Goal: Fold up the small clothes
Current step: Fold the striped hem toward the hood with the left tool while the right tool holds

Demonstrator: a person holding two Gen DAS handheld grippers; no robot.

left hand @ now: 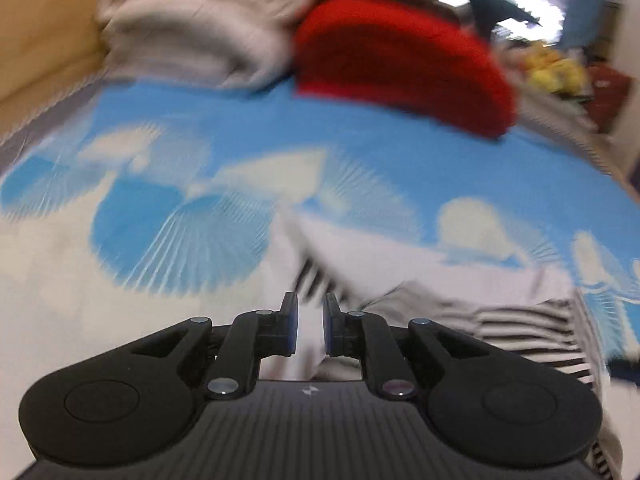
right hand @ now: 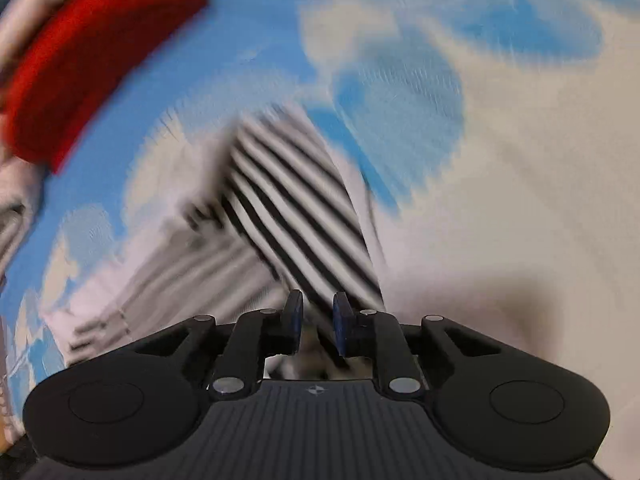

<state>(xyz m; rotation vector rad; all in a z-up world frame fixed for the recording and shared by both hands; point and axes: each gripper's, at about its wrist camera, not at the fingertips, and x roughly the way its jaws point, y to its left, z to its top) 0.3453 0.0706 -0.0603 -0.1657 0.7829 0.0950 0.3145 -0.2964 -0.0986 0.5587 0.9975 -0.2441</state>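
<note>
Striped garment point(right hand: 296, 216) lies ahead of the right gripper point(right hand: 317, 320) and right of the left gripper point(left hand: 310, 322); both gaps narrow, grip unclear through blur. Fast motion could drag cloth, undoing folds

One striped garment point(right hand: 296, 216), one red item point(left hand: 400, 60), one pale folded pile point(left hand: 200, 28) — all on one blue-and-white patterned cloth point(left hand: 240, 128). Two grippers — left point(left hand: 310, 326), right point(right hand: 318, 324).
</note>
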